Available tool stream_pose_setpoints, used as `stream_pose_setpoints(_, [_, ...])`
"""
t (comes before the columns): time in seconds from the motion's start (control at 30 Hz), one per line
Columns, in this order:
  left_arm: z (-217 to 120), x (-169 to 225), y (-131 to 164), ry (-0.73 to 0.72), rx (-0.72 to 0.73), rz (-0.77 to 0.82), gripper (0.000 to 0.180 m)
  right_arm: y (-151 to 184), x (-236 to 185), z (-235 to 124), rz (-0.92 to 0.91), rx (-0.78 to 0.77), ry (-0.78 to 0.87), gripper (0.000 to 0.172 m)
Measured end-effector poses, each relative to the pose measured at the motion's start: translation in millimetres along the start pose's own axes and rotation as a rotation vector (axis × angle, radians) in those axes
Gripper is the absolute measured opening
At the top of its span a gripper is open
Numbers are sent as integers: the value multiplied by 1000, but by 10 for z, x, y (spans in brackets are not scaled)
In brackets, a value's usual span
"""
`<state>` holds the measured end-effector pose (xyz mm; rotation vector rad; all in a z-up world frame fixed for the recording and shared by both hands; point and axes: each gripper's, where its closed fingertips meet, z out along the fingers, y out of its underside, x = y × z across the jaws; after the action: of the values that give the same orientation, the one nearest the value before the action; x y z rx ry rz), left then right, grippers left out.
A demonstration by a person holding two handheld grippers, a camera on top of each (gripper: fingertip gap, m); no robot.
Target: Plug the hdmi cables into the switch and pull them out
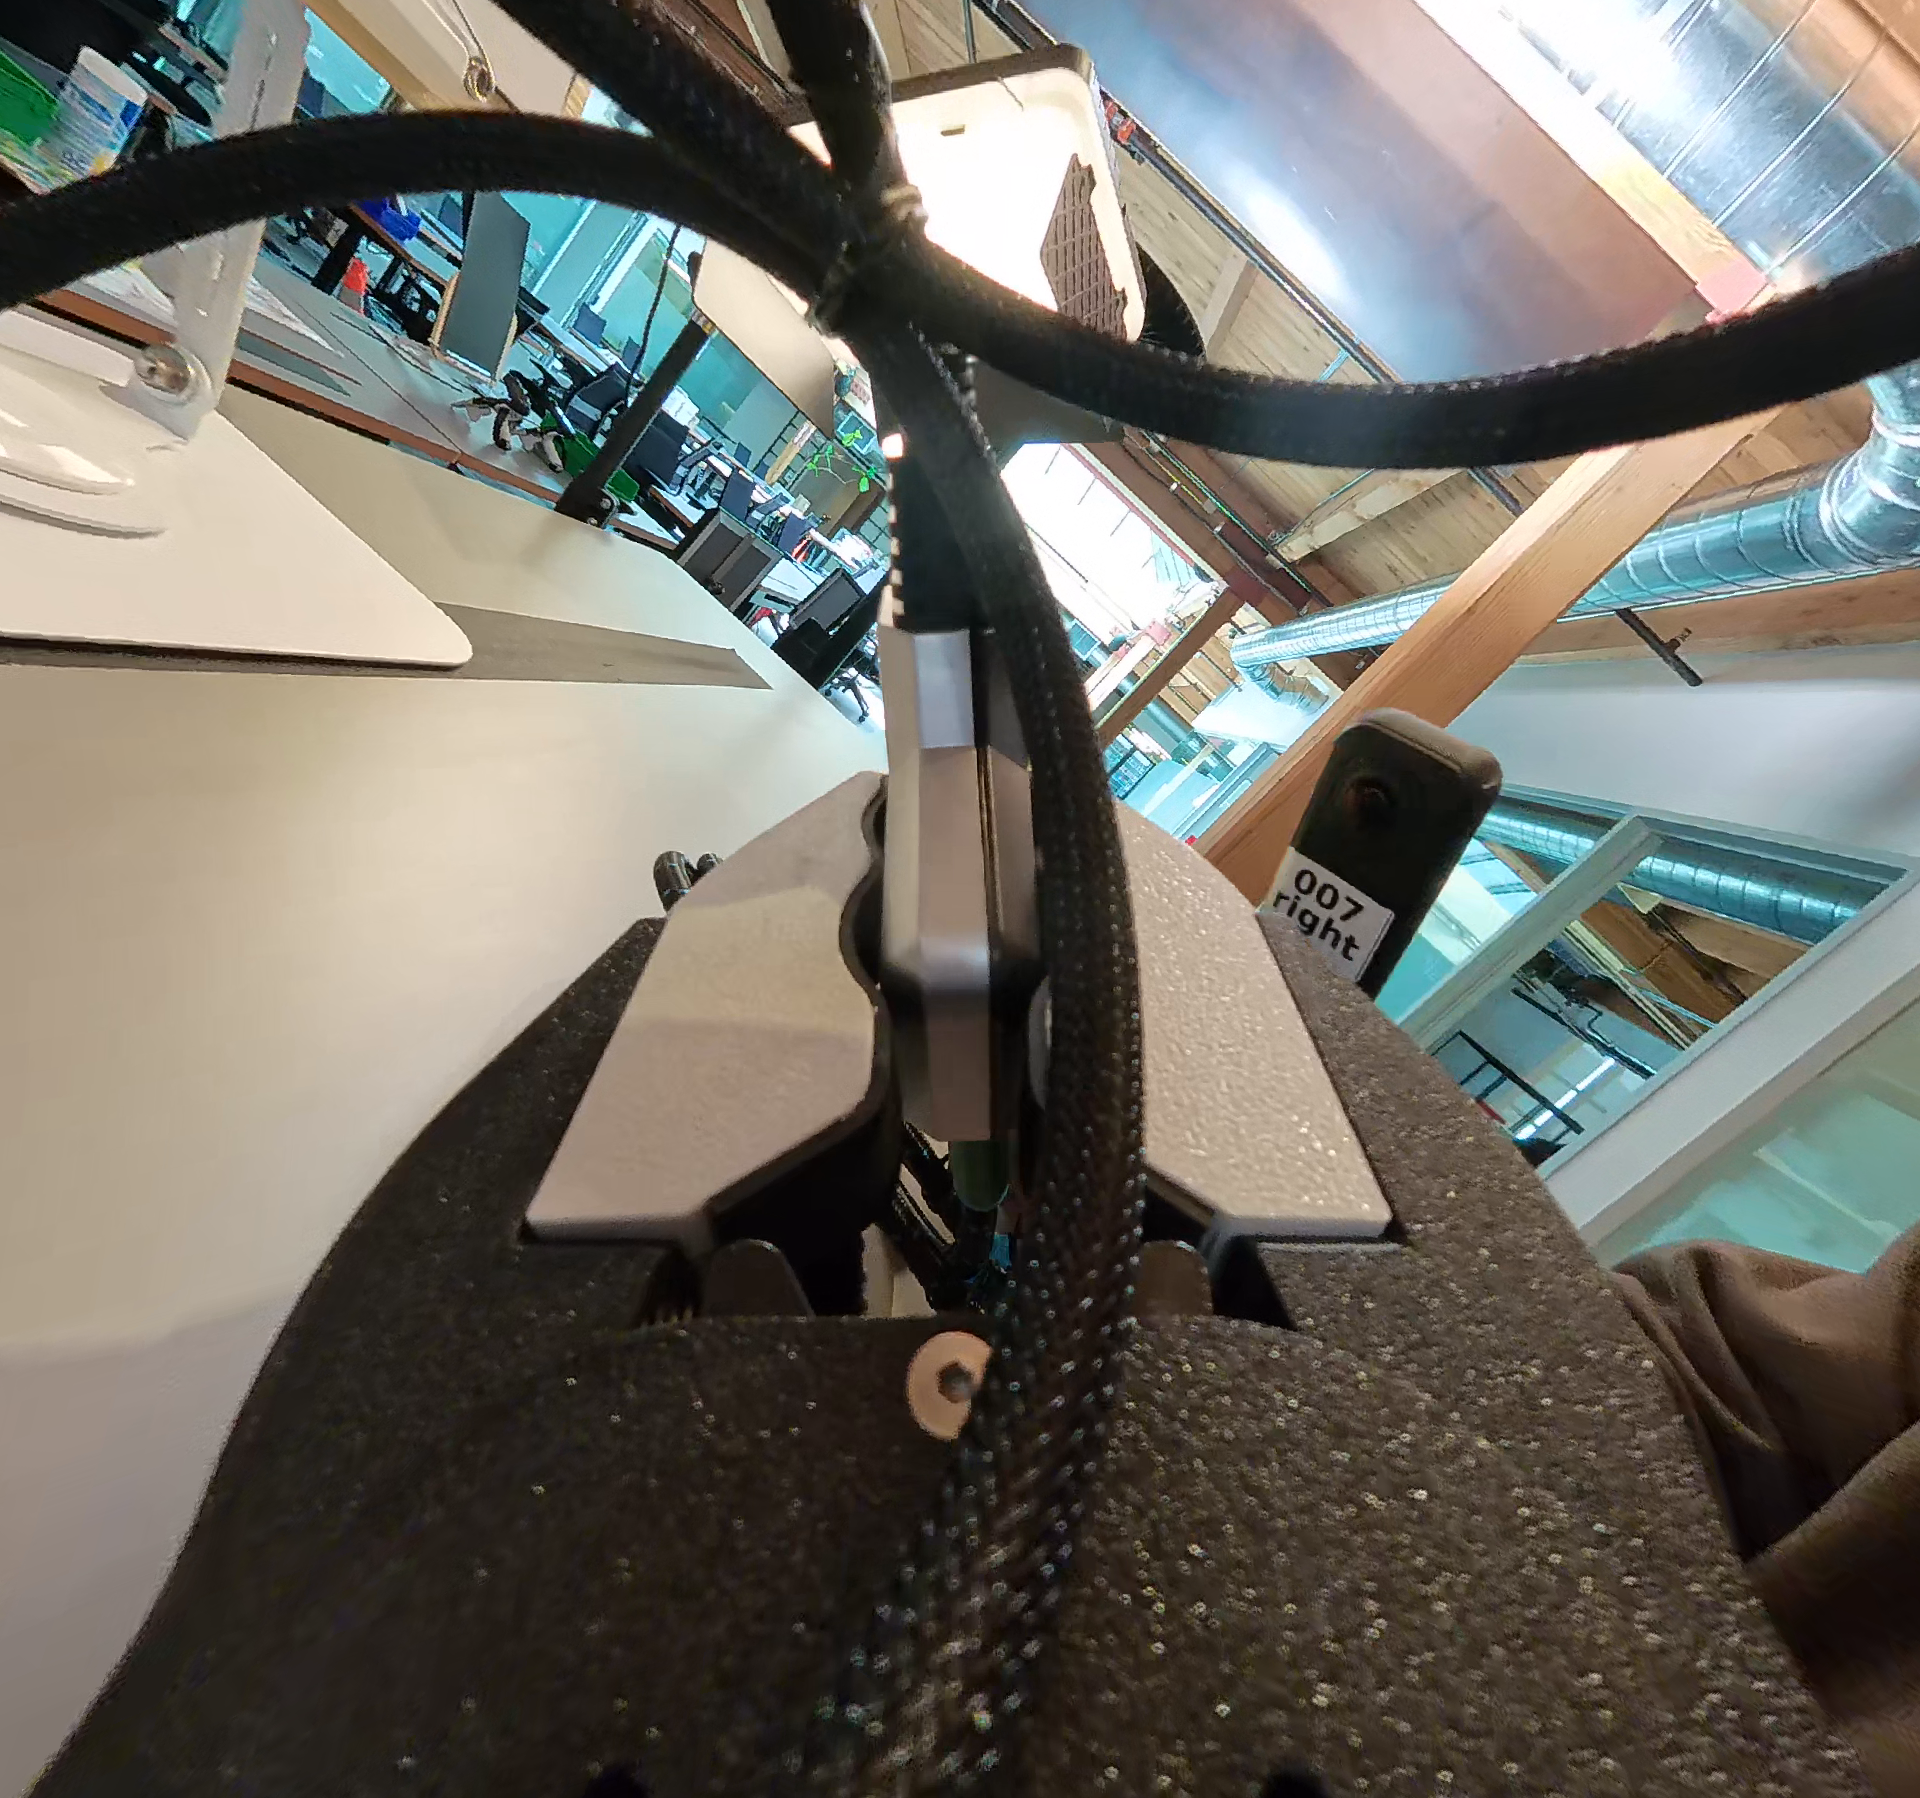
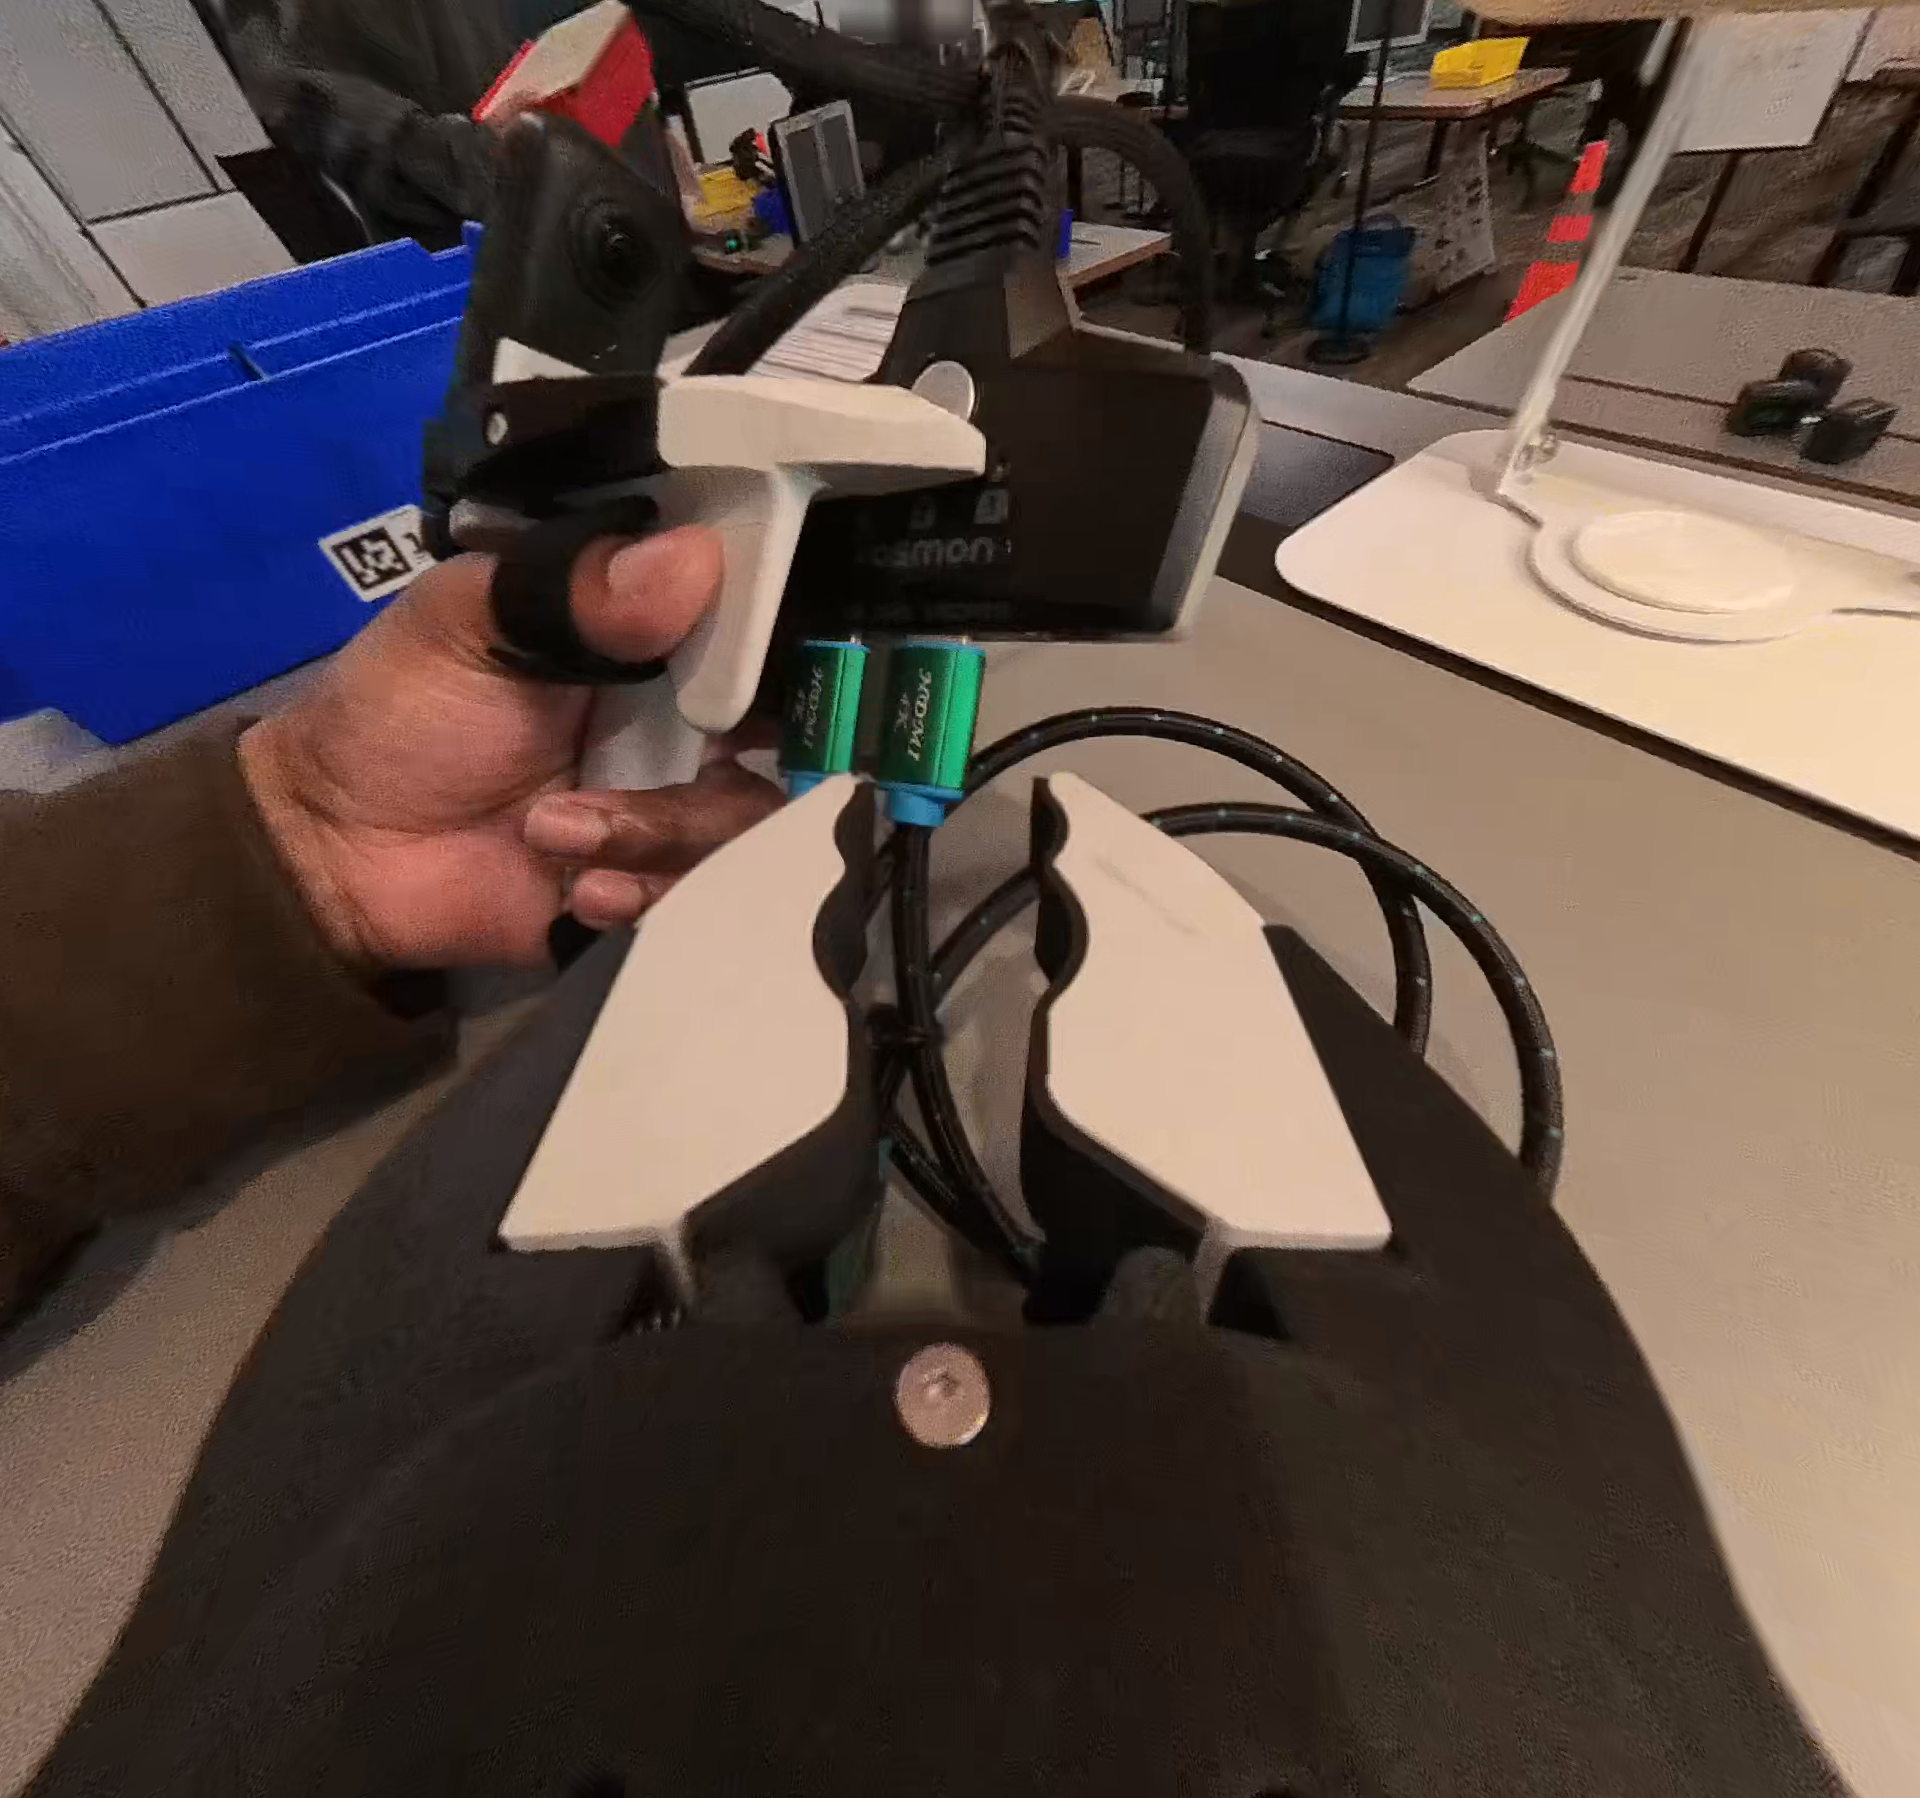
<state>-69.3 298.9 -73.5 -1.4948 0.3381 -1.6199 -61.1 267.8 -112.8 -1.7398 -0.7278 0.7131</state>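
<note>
Closest in, the right gripper (image 2: 940, 792) is hovering with its pale fingers (image 2: 717, 1010) spread apart, gripping nothing; a black braided cable (image 2: 1455, 927) is running up through the gap without either pad pressing on it. Just past the fingertips, two green plugs (image 2: 925, 709) are sitting seated side by side in the underside of a flat dark box (image 2: 1101, 491), so both leads are looking already plugged in, though how firmly I cannot tell. The left gripper (image 1: 961, 792) is pinching that box edge-on, its fingers (image 1: 727, 1021) pressing on the metal faces, and holding it clear above the grey table (image 2: 1558, 1229). A hand (image 2: 436, 792) in a brown sleeve (image 2: 125, 969) is wrapping the left gripper's handle, thumb through the black trigger loop, wrist roughly level. Farther back, a white stand base (image 2: 1455, 564) is resting on the table and a blue bin (image 2: 208, 460) is standing at the left
</note>
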Motion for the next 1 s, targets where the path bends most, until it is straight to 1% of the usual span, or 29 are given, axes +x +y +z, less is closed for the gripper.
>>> stream_pose_setpoints(0.1, [-2,-17,-30,-2,-2,16,18,-65,-59,142,-16,13,-60,27])
stream_pose_setpoints(0.2, [9,-40,-45,8,-6,29,18,-61,-43,208,7,-1,-120,18])
stream_pose_setpoints(0.3, [42,-39,-55,24,-1,56,17,-52,-29,216,107,-17,-239,16])
stream_pose_setpoints(0.43, [120,-27,-46,74,-36,81,17,-35,-37,183,294,-31,-409,13])
stream_pose_setpoints(0.5, [140,-41,-53,75,-38,78,17,-37,-25,181,328,-35,-431,13])
stream_pose_setpoints(0.77, [115,2,-50,76,-24,74,15,-41,-73,164,367,-74,-504,13])
stream_pose_setpoints(0.9, [123,67,-14,117,-38,52,17,-51,-83,109,364,-72,-548,12])
stream_pose_setpoints(0.93, [122,73,-23,122,-29,46,20,-63,-74,102,370,-63,-551,12])
stream_pose_setpoints(1.0, [110,73,-41,128,-15,29,16,-84,-97,99,396,-54,-570,12])
